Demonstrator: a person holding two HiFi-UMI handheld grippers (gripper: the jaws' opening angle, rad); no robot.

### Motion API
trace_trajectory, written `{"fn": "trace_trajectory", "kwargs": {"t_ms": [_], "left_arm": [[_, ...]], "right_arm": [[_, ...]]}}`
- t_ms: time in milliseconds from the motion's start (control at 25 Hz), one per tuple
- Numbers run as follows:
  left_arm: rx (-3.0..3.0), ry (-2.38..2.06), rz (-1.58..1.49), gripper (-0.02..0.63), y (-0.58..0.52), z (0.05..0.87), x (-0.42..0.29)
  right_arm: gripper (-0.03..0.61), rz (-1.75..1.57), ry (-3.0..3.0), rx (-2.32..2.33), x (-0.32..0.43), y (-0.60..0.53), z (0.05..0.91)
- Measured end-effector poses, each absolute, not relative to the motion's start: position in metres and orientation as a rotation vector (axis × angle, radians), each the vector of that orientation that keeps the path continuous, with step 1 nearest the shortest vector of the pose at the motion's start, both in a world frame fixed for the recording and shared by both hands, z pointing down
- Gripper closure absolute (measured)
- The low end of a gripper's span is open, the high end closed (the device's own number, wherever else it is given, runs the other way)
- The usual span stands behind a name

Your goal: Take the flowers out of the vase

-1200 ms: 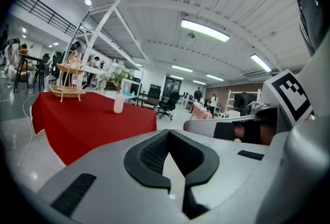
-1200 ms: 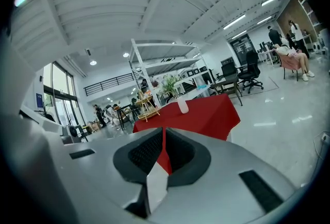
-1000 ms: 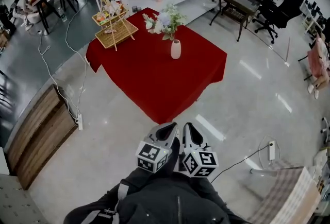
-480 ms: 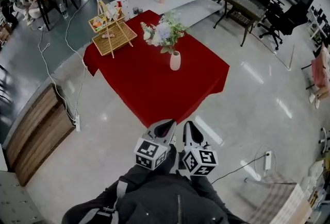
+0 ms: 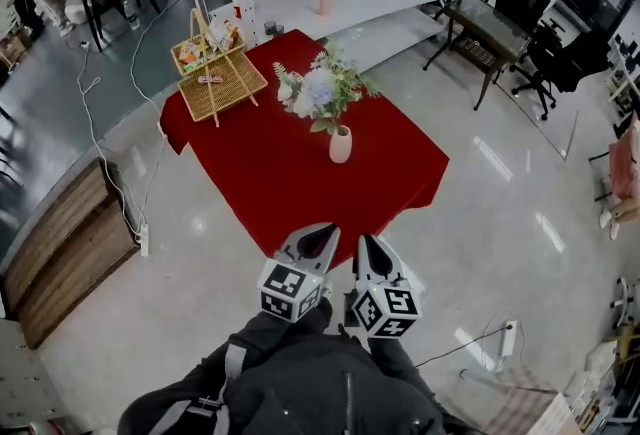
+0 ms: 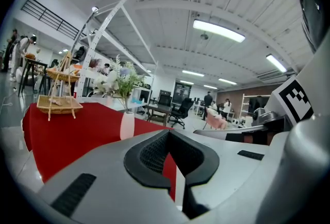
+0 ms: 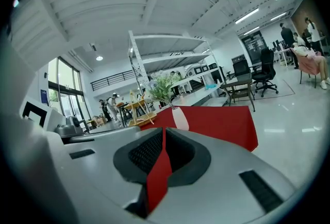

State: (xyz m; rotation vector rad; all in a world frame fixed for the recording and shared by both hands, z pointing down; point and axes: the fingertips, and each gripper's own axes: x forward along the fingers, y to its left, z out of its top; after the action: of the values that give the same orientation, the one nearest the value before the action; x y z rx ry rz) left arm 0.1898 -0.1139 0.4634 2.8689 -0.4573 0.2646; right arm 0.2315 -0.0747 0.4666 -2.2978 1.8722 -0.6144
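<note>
Head view is showing the vase (image 5: 341, 145), flowers (image 5: 320, 88) standing in it, near the middle of the red desk (image 5: 270, 173). Left claw (image 5: 318, 241) and right claw (image 5: 372, 248) are hovering side by side at the desk's near corner, both closed and gripping nothing.

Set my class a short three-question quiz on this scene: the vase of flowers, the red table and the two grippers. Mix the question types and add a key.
1. True or false: the flowers stand in the vase.
2. What else stands on the red table? A) a wicker rack B) a laptop C) a kettle
3. Fill in: the left gripper and the right gripper each have their jaws ____, with nothing between them.
Key: 1 true; 2 A; 3 shut.
</note>
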Motion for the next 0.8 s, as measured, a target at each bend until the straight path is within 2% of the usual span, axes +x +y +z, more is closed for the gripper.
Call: {"fn": "trace_trajectory", "kwargs": {"t_ms": [800], "left_arm": [[2.829, -0.645, 0.273, 0.606, -0.191, 0.479, 0.210]], "right_arm": [[0.557, -0.666, 2.054, -2.152, 0.251, -0.156, 0.487]]}}
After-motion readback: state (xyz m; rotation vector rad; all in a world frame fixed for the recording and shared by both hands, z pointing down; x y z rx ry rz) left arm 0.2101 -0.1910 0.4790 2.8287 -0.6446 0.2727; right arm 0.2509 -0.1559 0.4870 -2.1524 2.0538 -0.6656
